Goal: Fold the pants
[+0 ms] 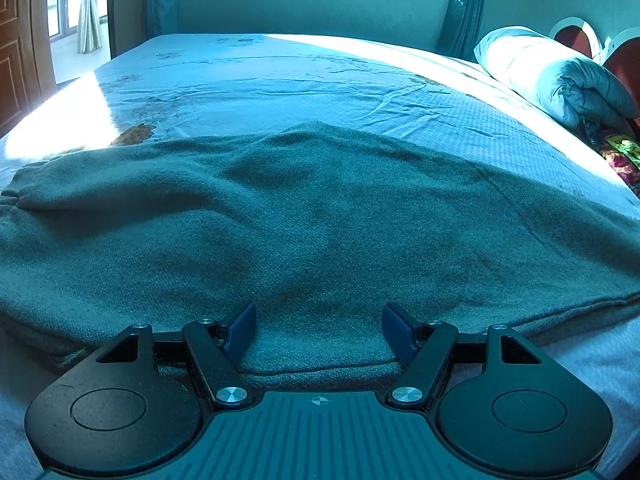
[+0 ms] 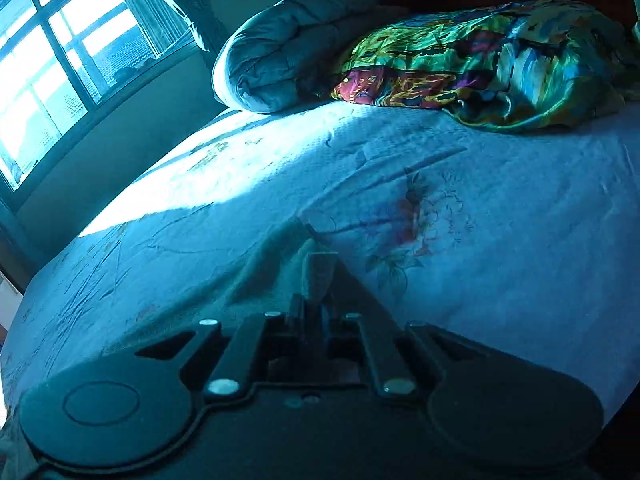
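Grey-green fleece pants lie spread flat across the near part of the bed, reaching from far left to far right in the left wrist view. My left gripper is open, its blue pads resting on the near folded edge of the pants. In the right wrist view my right gripper is shut on a bunched corner of the pants, which rises into a small peak between the fingers. The rest of the pants is hidden below that camera.
The bed sheet is pale with a flower print. A rolled grey duvet and a colourful patterned cloth lie at the head end. A window and a wall stand beyond the bed's edge.
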Action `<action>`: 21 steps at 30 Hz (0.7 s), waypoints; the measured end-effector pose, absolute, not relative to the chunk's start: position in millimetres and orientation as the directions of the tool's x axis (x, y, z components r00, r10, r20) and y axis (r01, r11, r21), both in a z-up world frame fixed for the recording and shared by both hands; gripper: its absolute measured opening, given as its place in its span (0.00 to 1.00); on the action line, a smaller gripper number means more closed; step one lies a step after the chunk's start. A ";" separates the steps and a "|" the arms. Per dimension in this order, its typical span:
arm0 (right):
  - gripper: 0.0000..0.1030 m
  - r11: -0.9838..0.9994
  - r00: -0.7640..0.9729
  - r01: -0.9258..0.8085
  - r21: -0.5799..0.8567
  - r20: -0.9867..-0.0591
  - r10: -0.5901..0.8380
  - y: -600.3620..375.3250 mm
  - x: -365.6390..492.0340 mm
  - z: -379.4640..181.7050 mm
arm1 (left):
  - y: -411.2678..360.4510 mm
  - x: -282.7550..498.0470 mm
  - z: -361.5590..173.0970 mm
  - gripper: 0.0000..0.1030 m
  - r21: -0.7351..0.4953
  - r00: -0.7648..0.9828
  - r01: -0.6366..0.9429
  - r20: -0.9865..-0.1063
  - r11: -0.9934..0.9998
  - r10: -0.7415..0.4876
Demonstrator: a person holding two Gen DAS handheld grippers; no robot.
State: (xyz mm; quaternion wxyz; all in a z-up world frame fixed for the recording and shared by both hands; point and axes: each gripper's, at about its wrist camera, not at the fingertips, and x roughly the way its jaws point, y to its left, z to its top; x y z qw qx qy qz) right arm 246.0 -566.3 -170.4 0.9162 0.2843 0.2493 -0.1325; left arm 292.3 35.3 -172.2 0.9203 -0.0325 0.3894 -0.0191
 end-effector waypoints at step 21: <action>0.14 0.721 0.822 0.168 0.672 -0.499 0.274 -475.0 230.5 -170.2 | 39.7 261.2 -160.4 0.69 -0.045 0.755 -0.017 -0.655 0.999 -0.017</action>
